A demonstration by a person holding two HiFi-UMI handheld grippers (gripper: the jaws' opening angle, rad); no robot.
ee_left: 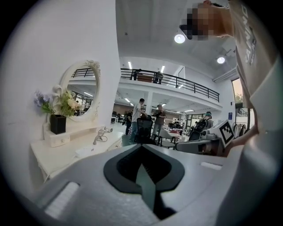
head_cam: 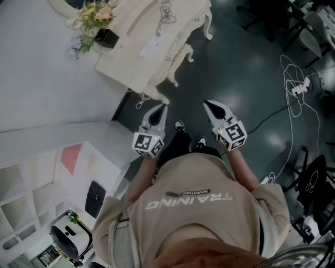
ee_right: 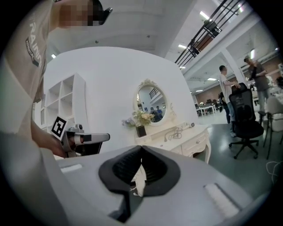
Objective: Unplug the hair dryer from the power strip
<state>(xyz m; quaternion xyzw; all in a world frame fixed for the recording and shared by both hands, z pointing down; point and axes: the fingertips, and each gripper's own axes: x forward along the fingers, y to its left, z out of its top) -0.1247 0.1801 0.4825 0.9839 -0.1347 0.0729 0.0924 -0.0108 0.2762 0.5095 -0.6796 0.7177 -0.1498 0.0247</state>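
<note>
The cream dressing table (head_cam: 137,63) stands ahead of me at the top of the head view. A white power strip (head_cam: 149,48) lies on it, with a coiled grey cord (head_cam: 166,13) beyond. In the left gripper view the hair dryer (ee_left: 106,129) and its cord (ee_left: 98,139) rest on the tabletop, well away from the jaws. The right gripper view shows the dryer (ee_right: 191,126) far off too. My left gripper (head_cam: 160,106) and right gripper (head_cam: 208,103) are held side by side over the dark floor, short of the table. Both are shut and hold nothing.
A flower bunch (head_cam: 97,13) in a black pot (head_cam: 107,36) and an oval mirror (ee_left: 82,90) sit at the table's wall side. A black office chair (ee_right: 245,119) stands to the right. White cables with a second power strip (head_cam: 299,88) lie on the floor at right. White shelves (head_cam: 21,199) at left.
</note>
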